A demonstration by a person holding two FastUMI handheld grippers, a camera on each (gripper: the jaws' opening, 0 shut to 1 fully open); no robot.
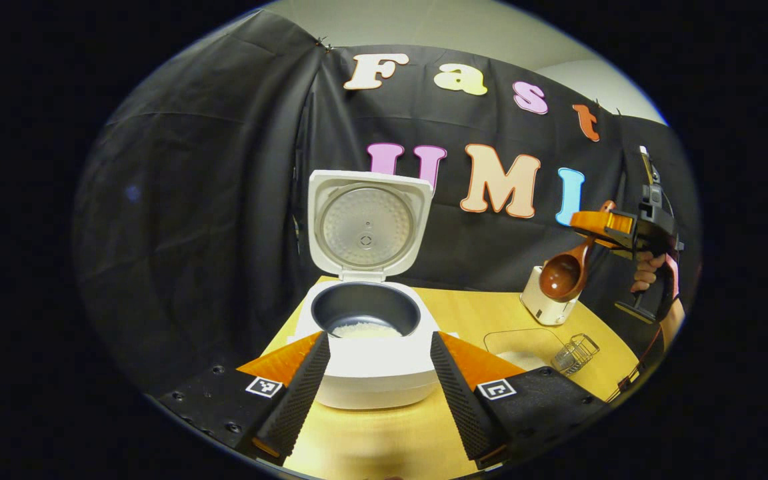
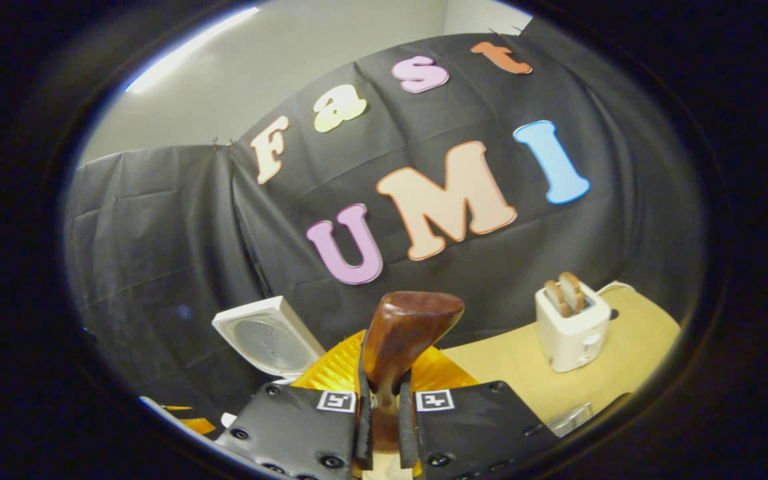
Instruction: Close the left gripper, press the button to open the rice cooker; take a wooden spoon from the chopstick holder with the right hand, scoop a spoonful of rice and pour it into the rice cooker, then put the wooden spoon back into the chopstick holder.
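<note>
The white rice cooker [image 1: 374, 373] stands open on the table, its lid [image 1: 365, 227] upright and a little white rice in the dark pot [image 1: 365, 312]. My left gripper [image 1: 377, 400] is open just in front of it, one finger on each side of the cooker's front, touching nothing. At the far right, held up in the air by a hand [image 1: 647, 270], my right gripper [image 1: 601, 227] is shut on the handle of the wooden spoon [image 1: 564, 273]. The spoon's bowl hangs down and looks empty. In the right gripper view the spoon [image 2: 404, 333] stands up between that gripper's [image 2: 383, 393] fingers, with the cooker lid [image 2: 267, 337] to the left.
A white toaster [image 1: 541, 307] [image 2: 571, 327] with bread slices stands at the table's back right. In front of it lie a clear container [image 1: 524, 347] holding rice and a wire chopstick holder [image 1: 576, 352]. The wooden table [image 1: 384, 433] runs under the left gripper.
</note>
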